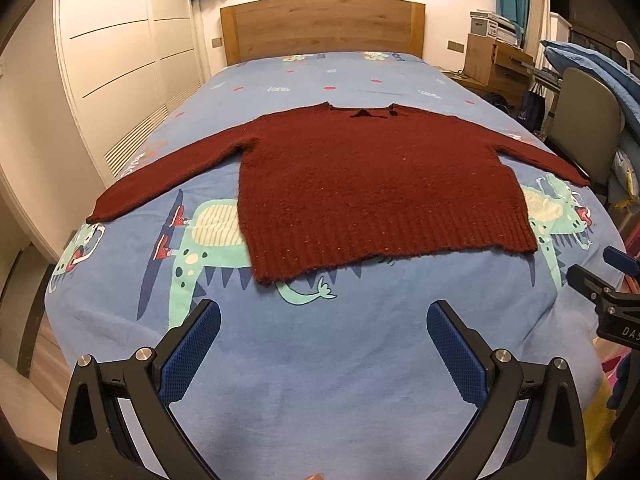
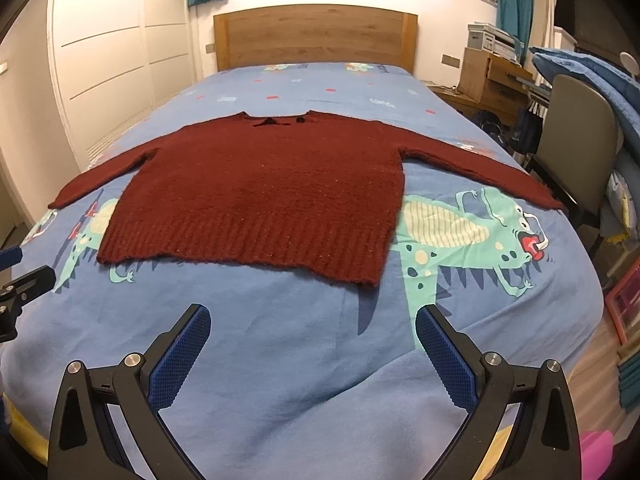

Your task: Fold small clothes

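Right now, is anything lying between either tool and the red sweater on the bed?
Nothing visible does. Only bare blue bedsheet lies between the open left tool and the sweater hem, and the same holds for the open right tool. The sweater lies flat with its sleeves spread, and nothing rests on it.

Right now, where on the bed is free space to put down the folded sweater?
Bare blue sheet lies between the sweater hem and both open tools, left tool and right tool. Another free band lies between the collar and the headboard. The middle is covered: the sleeves reach both bed edges.
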